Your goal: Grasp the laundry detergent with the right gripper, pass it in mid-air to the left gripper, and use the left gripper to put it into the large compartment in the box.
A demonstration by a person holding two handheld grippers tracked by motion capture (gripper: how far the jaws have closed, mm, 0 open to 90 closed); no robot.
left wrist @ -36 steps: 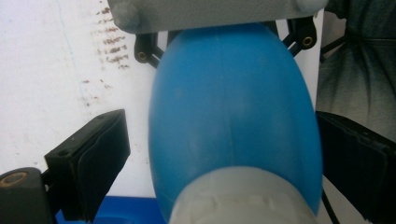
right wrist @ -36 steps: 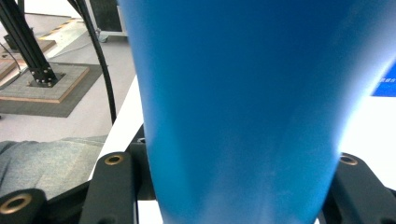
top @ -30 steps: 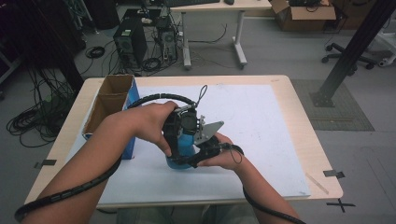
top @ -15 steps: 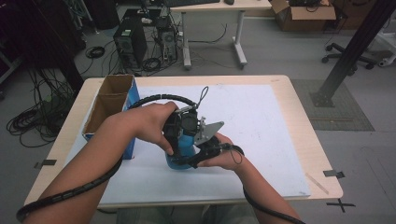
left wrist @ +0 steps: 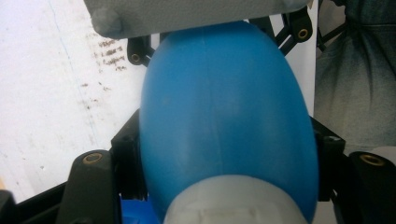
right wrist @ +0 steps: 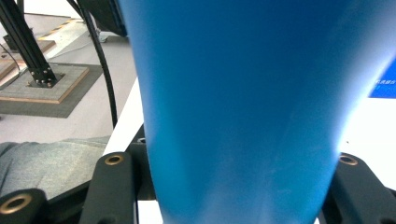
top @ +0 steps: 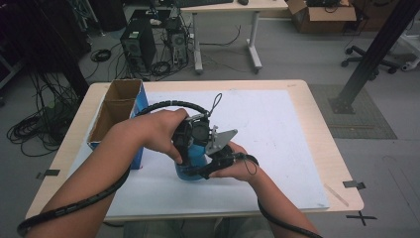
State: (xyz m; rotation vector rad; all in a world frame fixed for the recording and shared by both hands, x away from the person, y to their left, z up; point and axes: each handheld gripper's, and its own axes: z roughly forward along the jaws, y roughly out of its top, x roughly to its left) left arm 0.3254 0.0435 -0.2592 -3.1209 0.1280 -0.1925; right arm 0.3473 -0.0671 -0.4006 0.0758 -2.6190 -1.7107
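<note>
A blue bottle (top: 192, 170) with a pale collar stands on the white sheet near the table's front, between both hands. My left gripper (top: 194, 148) comes down on it from above. Its jaws have just been closing, and in the left gripper view the black pads (left wrist: 125, 156) press on both sides of the rounded blue body (left wrist: 224, 116). My right gripper (top: 210, 166) reaches in from the right, low at the bottle. In the right gripper view its pads (right wrist: 116, 175) clamp the blue wall (right wrist: 243, 102). Both grippers are shut on the bottle.
An open cardboard box (top: 115, 115) with a blue side stands at the table's left. The white sheet (top: 277, 129) covers most of the wooden table (top: 324, 129). Cables trail from both grippers along the forearms. Computers and desks stand on the floor beyond.
</note>
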